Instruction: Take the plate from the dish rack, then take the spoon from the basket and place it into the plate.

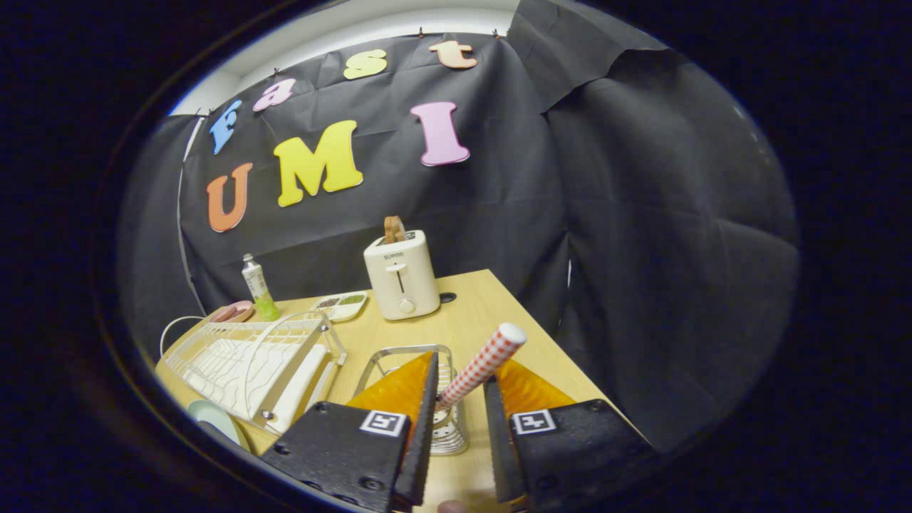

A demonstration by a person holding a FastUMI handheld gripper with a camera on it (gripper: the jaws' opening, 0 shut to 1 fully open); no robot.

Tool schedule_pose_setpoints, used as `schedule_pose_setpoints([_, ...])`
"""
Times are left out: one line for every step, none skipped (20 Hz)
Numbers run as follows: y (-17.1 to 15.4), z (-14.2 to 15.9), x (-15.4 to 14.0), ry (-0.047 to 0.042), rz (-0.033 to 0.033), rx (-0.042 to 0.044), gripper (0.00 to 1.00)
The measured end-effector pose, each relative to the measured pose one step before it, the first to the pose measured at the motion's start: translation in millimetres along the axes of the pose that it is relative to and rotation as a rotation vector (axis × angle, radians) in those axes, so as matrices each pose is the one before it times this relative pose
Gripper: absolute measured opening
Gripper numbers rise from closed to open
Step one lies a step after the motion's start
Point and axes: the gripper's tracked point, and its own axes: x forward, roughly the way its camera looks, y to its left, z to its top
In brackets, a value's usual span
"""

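Observation:
A spoon with a red-and-white checked handle (484, 363) stands tilted in the wire basket (399, 350), its handle end pointing up and to the right. My gripper (462, 370) is open, and the lower part of the handle lies between the fingers, close against the left finger (426, 399), with a gap to the right one. The spoon's bowl is hidden down in the basket. A pale green plate (212, 419) lies flat on the wooden table (470, 313), in front of the white dish rack (249, 363) and left of the fingers.
A white toaster (401, 274) with toast in it stands beyond the basket. A bottle (259, 288), a pink dish (234, 311) and a divided tray (342, 305) sit along the back. The table's right edge runs just beside the right finger.

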Motion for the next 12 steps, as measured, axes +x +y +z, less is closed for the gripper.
schedule_pose_setpoints([3.52, 1.2, -1.55, 0.00309, 0.01399, 0.0057, 0.37])
schedule_pose_setpoints([5.93, 1.67, -2.44, 0.00663, 0.01709, 0.01351, 0.33])
schedule_pose_setpoints([4.85, -0.41, -2.21, 0.0084, 0.01633, 0.01592, 0.31])
schedule_pose_setpoints([5.84, -0.11, -1.44, 0.00919, 0.01691, 0.01671, 0.25])
schedule_pose_setpoints([5.34, -0.96, -1.22, 0.00912, 0.01563, 0.0147, 0.23])
schedule_pose_setpoints([6.39, 0.48, -1.79, 0.00821, 0.01474, 0.01353, 0.18])
schedule_pose_setpoints([3.55, 0.1, -1.07, 0.00562, 0.0035, 0.00568, 0.15])
schedule_pose_setpoints([2.34, 0.28, -1.15, 0.00329, -0.00411, -0.00283, 0.12])
schedule_pose_setpoints([2.76, -0.01, 0.36, 0.00075, -0.00732, -0.00384, 0.12])
schedule_pose_setpoints([0.48, 0.16, -0.55, 0.0024, -0.00983, 0.00183, 0.1])
schedule_pose_setpoints([2.14, 0.39, -1.78, 0.00248, -0.0073, 0.00397, 0.09])
schedule_pose_setpoints([2.13, 4.07, -1.73, -0.00627, -0.01023, -0.00202, 0.08])
